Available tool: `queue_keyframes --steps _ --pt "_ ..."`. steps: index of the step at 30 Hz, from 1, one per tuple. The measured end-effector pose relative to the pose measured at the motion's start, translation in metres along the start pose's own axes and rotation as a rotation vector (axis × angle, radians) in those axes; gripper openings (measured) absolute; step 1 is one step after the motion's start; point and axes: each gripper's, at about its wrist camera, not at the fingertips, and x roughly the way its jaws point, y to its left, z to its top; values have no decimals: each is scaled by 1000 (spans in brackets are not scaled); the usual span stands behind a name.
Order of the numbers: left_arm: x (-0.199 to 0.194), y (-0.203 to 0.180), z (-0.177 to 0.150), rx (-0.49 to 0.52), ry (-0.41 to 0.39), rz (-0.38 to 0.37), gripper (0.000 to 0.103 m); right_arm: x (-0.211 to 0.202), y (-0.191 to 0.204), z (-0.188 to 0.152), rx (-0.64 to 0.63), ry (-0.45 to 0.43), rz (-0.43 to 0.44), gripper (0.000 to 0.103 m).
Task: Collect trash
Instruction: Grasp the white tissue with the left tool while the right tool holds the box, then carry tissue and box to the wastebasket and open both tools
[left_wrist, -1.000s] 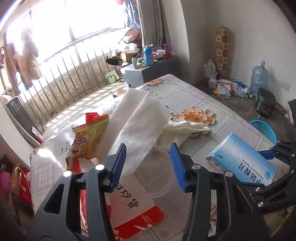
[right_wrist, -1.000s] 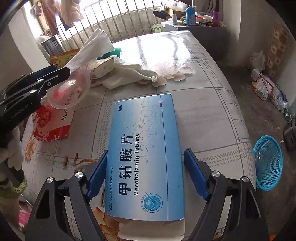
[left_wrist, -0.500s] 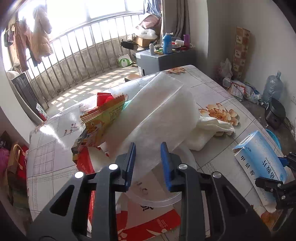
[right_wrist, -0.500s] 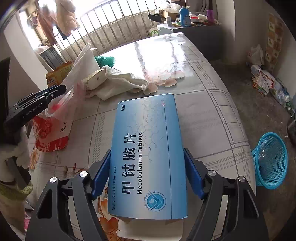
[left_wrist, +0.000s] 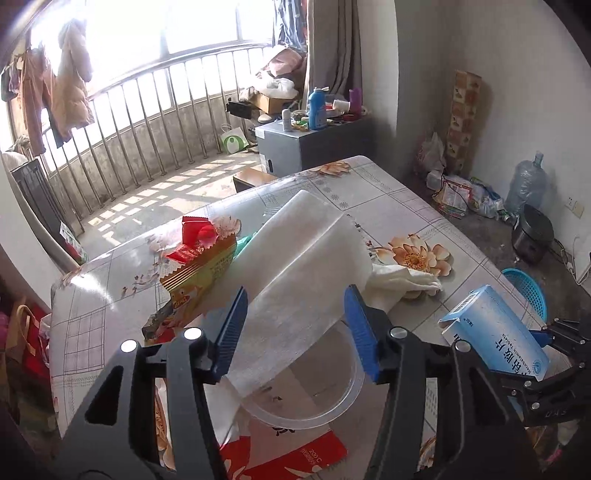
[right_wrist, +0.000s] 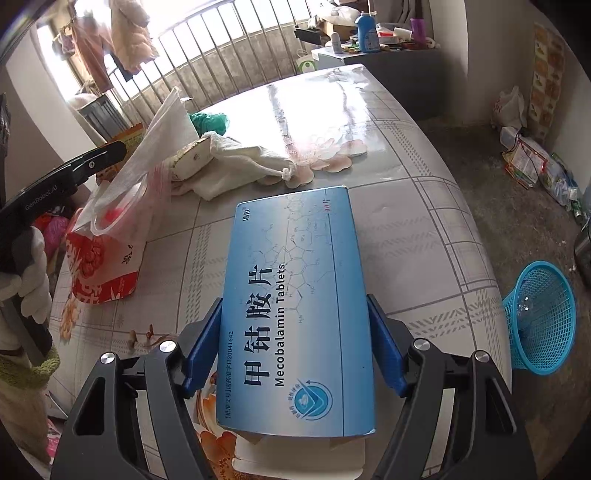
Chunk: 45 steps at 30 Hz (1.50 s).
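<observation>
My right gripper (right_wrist: 295, 354) is shut on a blue Mecobalamin tablet box (right_wrist: 295, 306), held above the table's near edge; the box also shows in the left wrist view (left_wrist: 495, 332). My left gripper (left_wrist: 295, 328) is open, its jaws either side of a white paper sheet (left_wrist: 299, 266) that stands in a clear plastic cup (left_wrist: 310, 391) on a red and white packet (left_wrist: 288, 454). In the right wrist view the sheet (right_wrist: 162, 136), the cup (right_wrist: 118, 210) and the packet (right_wrist: 103, 269) lie at the left. An orange snack bag (left_wrist: 195, 280) leans beside the sheet.
A crumpled white cloth (right_wrist: 236, 166) lies mid-table on the flowered tablecloth (right_wrist: 406, 221). A blue mesh basket (right_wrist: 539, 317) stands on the floor to the right of the table. A grey cabinet (left_wrist: 306, 144) with bottles stands beyond the table, near the railing.
My left gripper shut on the paper sheet half a second ago and has now opened wide. The cup and sheet now sit on the packet. The right gripper keeps its hold on the box.
</observation>
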Motion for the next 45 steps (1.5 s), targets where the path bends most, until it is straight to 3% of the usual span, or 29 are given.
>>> queue_keyframes --steps 7,11,14,19,29,38,45 --pt "54 -7 13 26 124 42 49 -1 -4 0 20 -2 22 70" --pt "65 -1 12 -3 161 16 12 -3 -6 1 28 -5 34 69" --pt "63 3 10 -4 152 26 1 -3 -9 2 43 -9 51 68" --pt "36 13 14 -47 97 6 1 -8 -15 4 81 -28 94 68" --pt "-56 32 21 -128 -65 -72 1 -38 -18 7 119 -109 146 68" --pt "-126 20 35 -159 -200 -283 1 -81 -30 0 183 -218 187 68" --pt "-116 -42 41 -109 -160 -451 1 -125 -67 -17 275 -326 130 68"
